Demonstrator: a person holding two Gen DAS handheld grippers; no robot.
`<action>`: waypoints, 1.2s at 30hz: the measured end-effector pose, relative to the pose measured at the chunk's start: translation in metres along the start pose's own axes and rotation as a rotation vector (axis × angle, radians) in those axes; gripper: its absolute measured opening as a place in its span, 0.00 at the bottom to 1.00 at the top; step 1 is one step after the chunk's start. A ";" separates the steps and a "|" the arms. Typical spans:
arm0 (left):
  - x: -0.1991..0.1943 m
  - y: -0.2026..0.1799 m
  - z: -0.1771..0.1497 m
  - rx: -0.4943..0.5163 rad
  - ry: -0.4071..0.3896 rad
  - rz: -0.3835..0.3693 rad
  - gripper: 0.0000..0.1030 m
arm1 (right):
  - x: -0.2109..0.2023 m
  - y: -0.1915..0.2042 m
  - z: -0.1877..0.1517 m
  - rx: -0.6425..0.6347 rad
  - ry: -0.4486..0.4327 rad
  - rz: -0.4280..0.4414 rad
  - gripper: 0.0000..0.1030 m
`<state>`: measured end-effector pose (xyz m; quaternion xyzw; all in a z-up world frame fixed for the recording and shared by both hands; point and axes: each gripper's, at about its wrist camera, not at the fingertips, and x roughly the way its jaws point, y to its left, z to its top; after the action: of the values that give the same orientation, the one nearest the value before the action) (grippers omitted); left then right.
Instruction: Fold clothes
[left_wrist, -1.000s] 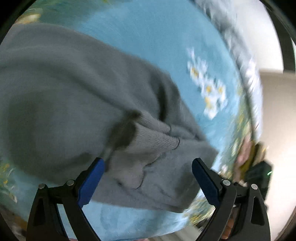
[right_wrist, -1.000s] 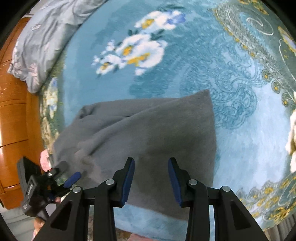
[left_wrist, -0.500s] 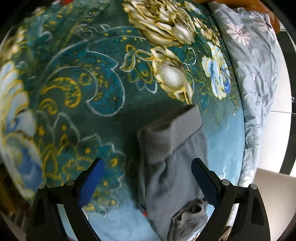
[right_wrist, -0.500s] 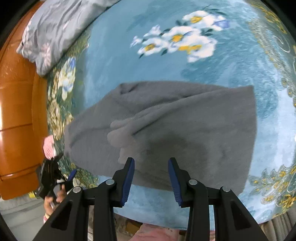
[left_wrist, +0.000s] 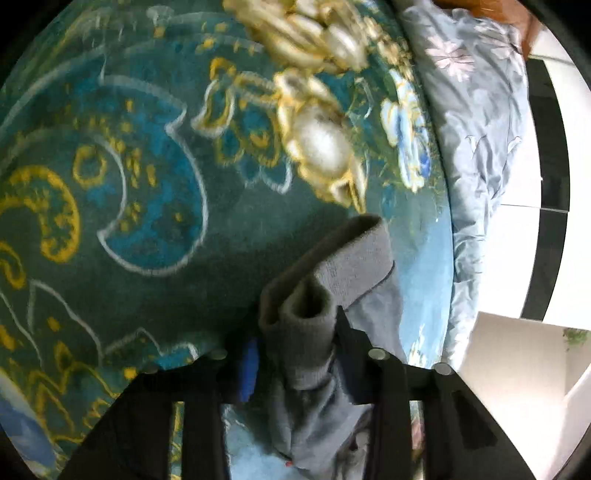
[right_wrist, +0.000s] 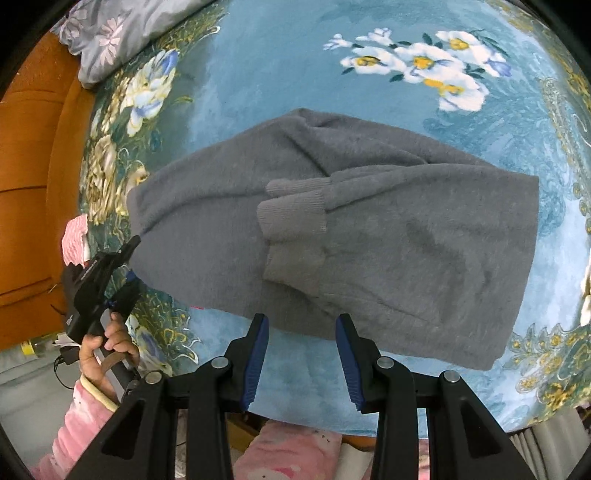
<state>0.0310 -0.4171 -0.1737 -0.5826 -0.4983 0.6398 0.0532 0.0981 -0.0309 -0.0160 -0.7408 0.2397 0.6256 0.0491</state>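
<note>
**Sweater half-folded on the blanket, left tongs clamped on its end**

The grey sweater (right_wrist: 332, 236) lay flat on the flowered blanket (right_wrist: 280, 62), long axis running from 9 to 3 o'clock in the right wrist view, both ribbed cuffs (right_wrist: 295, 218) folded in over its middle. The left tongs (left_wrist: 295, 362) were clenched on a bunched ribbed edge (left_wrist: 332, 273) at the 9 o'clock end, so the left hand (right_wrist: 107, 343) was the nearer one. The right tongs (right_wrist: 301, 354) stood released, empty, just short of the near hem at 6 o'clock. A grey quilt (right_wrist: 122, 29) lay at 11 o'clock. No containers showed.
</note>
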 end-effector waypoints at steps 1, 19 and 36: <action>-0.001 0.000 0.000 0.000 0.002 0.006 0.31 | -0.001 0.005 0.000 -0.010 -0.002 0.001 0.40; -0.070 -0.196 -0.120 0.584 -0.086 0.170 0.16 | -0.084 -0.011 -0.010 -0.040 -0.160 0.156 0.40; 0.070 -0.315 -0.393 1.265 0.193 0.456 0.16 | -0.135 -0.232 -0.055 0.262 -0.291 0.271 0.40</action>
<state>0.1612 0.0107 0.0674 -0.5844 0.1140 0.7485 0.2919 0.2309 0.1925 0.0711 -0.5911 0.4065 0.6902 0.0942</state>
